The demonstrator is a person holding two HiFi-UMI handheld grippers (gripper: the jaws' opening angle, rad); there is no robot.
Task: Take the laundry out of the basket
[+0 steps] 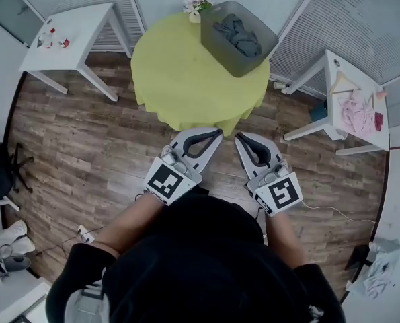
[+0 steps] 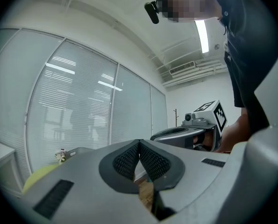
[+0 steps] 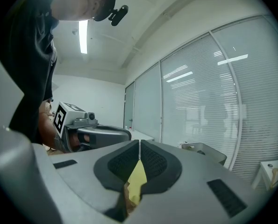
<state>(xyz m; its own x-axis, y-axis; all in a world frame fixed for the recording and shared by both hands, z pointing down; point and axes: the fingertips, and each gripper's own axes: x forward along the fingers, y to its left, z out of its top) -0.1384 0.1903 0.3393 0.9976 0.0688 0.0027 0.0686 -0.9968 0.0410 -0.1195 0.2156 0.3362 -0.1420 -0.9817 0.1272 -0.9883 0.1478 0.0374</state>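
The left tongs [image 1: 215,134] and right tongs [image 1: 241,139] sit clenched and empty, short of the yellow counter [image 1: 179,79], where dark laundry [image 1: 238,33] lies heaped in the grey basket [image 1: 216,46] (far side). They should open wide before reaching into the pile.

Grey left gripper [image 1: 217,133] and right gripper [image 1: 239,138] bear black-and-white marker cubes [image 1: 165,182]; the person's top [image 1: 206,261] seems black.
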